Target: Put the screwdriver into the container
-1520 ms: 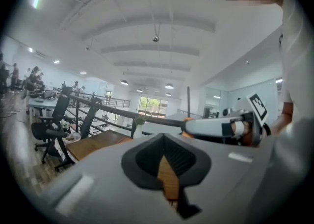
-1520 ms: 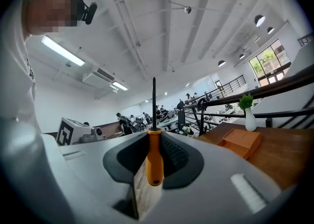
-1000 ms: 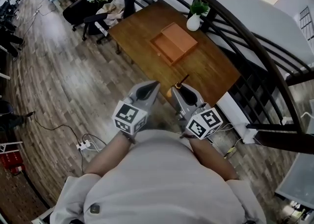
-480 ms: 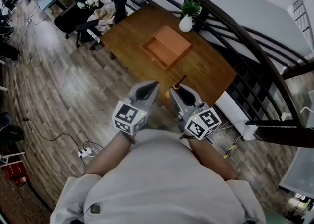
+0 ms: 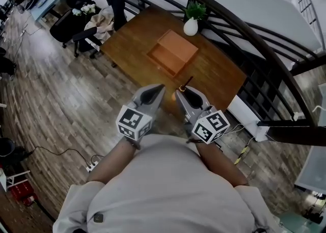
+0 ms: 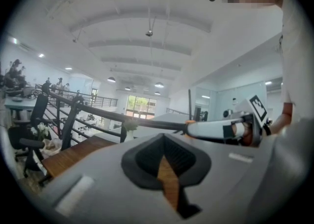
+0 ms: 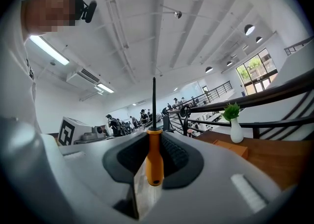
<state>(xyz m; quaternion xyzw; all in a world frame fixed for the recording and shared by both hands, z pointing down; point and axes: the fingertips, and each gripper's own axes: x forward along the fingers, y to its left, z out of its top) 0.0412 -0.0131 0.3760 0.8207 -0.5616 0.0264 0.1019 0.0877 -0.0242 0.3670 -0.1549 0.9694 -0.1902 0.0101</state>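
Right gripper view — right gripper (image 7: 153, 142) clamps screwdriver (image 7: 154, 157) handle, shaft pointing forward.

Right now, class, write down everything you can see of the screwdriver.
The screwdriver has a smooth orange handle, plastic by its look, and a thin dark shaft. The right gripper is shut on the handle, so the shaft sticks out straight beyond the jaws, bare and touching nothing. It is held in the air, its tip pointing toward the wooden table.
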